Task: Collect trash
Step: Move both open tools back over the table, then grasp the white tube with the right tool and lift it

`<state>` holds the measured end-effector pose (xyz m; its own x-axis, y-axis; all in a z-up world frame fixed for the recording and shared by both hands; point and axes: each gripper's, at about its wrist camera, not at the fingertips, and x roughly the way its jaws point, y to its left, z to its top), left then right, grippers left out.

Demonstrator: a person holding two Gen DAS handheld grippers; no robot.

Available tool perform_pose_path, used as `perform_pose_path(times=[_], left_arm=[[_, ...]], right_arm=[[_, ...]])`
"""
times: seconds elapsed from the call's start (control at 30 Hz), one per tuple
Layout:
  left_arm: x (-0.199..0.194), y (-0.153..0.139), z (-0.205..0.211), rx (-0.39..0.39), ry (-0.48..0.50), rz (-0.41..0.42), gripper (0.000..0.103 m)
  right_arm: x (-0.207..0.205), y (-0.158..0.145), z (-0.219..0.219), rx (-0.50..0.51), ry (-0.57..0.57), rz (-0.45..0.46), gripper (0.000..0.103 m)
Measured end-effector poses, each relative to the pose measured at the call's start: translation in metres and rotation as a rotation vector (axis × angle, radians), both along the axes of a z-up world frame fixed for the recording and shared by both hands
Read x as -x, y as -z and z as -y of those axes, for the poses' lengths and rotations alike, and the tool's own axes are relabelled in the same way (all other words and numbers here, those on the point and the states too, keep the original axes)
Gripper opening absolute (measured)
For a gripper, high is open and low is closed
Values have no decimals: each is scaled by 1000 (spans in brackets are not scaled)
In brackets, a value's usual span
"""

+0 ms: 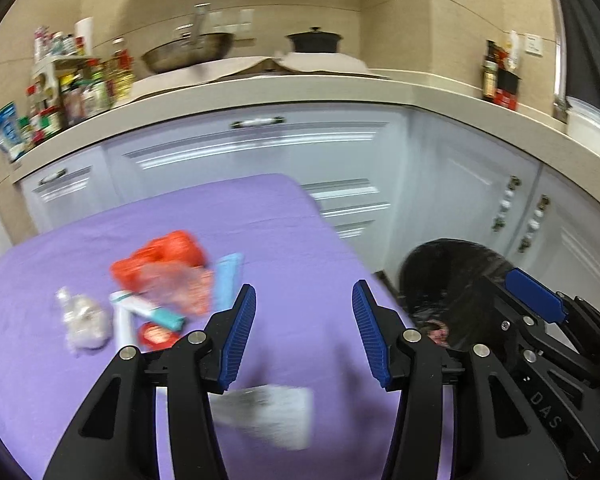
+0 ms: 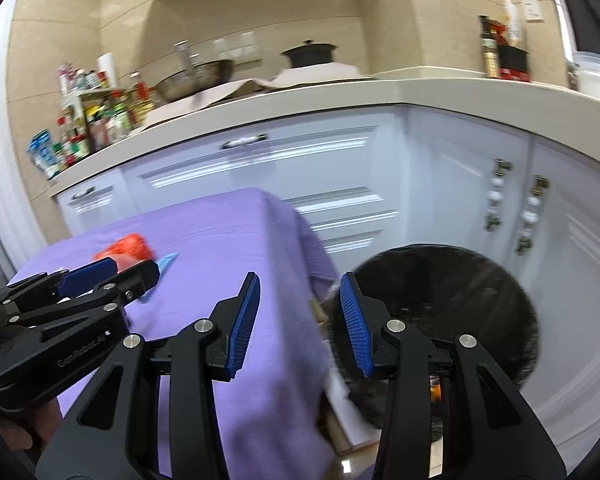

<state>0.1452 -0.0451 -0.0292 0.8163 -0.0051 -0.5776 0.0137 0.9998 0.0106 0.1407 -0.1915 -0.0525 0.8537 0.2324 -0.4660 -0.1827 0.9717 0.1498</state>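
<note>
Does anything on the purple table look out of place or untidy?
Yes. Loose trash lies scattered on the purple cloth, not in the black-lined bin beside the table. A white paper lies apart, near the front.

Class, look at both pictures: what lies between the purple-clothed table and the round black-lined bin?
In the right wrist view, a narrow gap of floor separates the purple-clothed table from the black-lined bin; something pale stands there, too blurred to name.

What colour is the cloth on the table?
Purple, plain with no pattern. The cloth shows best in the left wrist view.
</note>
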Motion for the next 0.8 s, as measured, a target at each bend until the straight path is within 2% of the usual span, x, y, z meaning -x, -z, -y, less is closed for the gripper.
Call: perform_pose_path(times=[0.37, 0.57, 0.63, 0.8], left_arm=[[30, 14, -89, 10, -156, -35, 51], [45, 22, -131, 14, -231, -55, 52], [49, 24, -143, 23, -252, -61, 52], [56, 28, -164, 47, -285, -71, 52]], right_arm=[[12, 5, -81, 37, -154, -39, 41], [13, 10, -110, 56, -214, -73, 42], [15, 11, -120, 69, -230, -79, 51], [15, 13, -137, 93, -272, -98, 56]])
